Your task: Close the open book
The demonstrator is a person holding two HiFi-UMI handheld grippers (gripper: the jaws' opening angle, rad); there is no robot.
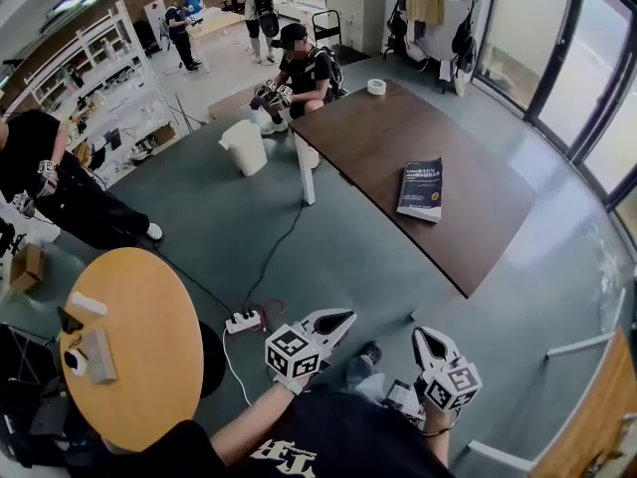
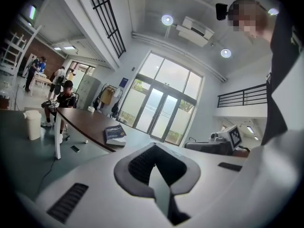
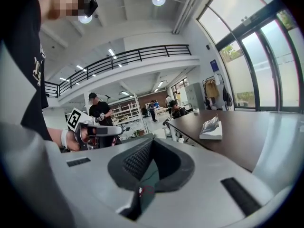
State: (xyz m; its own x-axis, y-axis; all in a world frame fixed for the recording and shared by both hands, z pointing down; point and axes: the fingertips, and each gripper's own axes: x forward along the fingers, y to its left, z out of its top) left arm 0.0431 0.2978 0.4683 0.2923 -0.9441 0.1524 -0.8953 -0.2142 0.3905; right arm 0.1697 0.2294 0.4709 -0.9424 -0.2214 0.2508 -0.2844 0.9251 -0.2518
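Observation:
A blue-covered book (image 1: 421, 189) lies flat and closed near the right edge of the long dark brown table (image 1: 388, 137). It also shows in the left gripper view as the book (image 2: 115, 134) and in the right gripper view as the book (image 3: 212, 128). Both grippers hang close to the person's body, well short of the table. My left gripper (image 1: 334, 323) is shut with nothing in it, its fingertips (image 2: 142, 161) meeting. My right gripper (image 1: 426, 339) beside it looks shut and empty too, its fingertips (image 3: 138, 159) together.
A roll of tape (image 1: 376, 87) sits at the table's far end, where a person (image 1: 299, 68) crouches. A white bin (image 1: 245, 147) stands on the floor. A power strip (image 1: 243, 321) and cable lie near a round wooden table (image 1: 139, 317). More people stand at the left and back.

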